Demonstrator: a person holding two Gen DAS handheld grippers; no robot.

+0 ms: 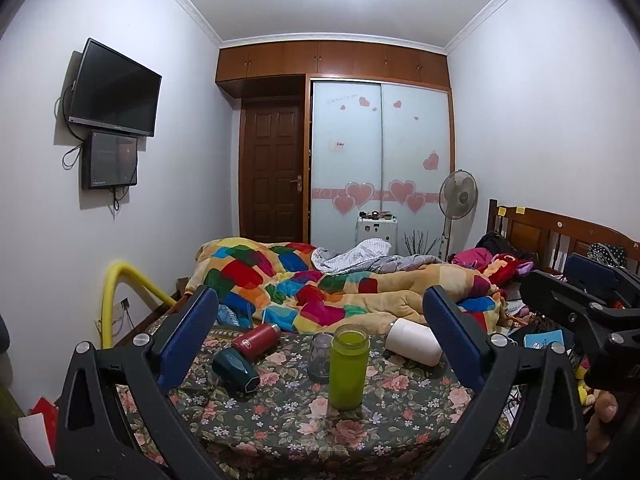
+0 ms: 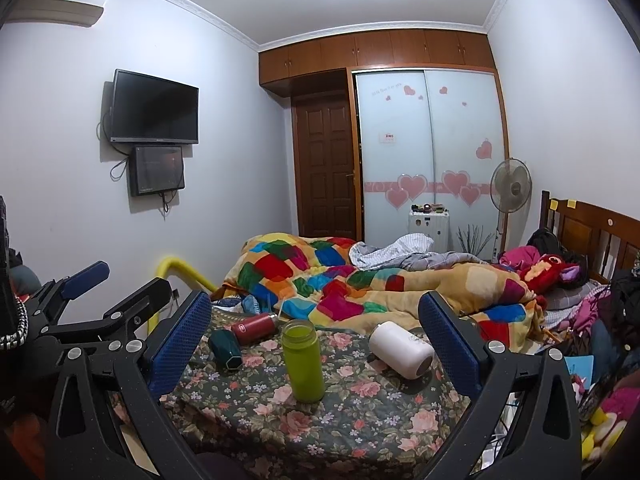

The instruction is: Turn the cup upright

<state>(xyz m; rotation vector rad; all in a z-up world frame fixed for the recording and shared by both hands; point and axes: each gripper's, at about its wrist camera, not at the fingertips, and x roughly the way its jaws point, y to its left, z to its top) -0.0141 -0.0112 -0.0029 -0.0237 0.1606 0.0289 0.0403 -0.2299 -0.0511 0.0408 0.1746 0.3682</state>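
On the floral cloth (image 1: 304, 420) several cups show. A green cup (image 1: 347, 368) stands upright in the middle, with a clear glass jar (image 1: 320, 356) upright just behind it. A white cup (image 1: 414, 341) lies on its side at the right, a dark teal cup (image 1: 236, 368) and a red flask (image 1: 256, 339) lie on their sides at the left. My left gripper (image 1: 320, 336) is open and empty, held back from the cups. My right gripper (image 2: 316, 340) is open and empty too, with the green cup (image 2: 303, 360), white cup (image 2: 402, 349), teal cup (image 2: 225, 350) and red flask (image 2: 254, 326) ahead.
A colourful patchwork quilt (image 1: 320, 284) is heaped on the bed behind the cloth. A yellow rail (image 1: 120, 292) stands at the left, a wooden headboard (image 1: 560, 236) and toys at the right. The right gripper's body (image 1: 588, 304) shows at the left view's right edge.
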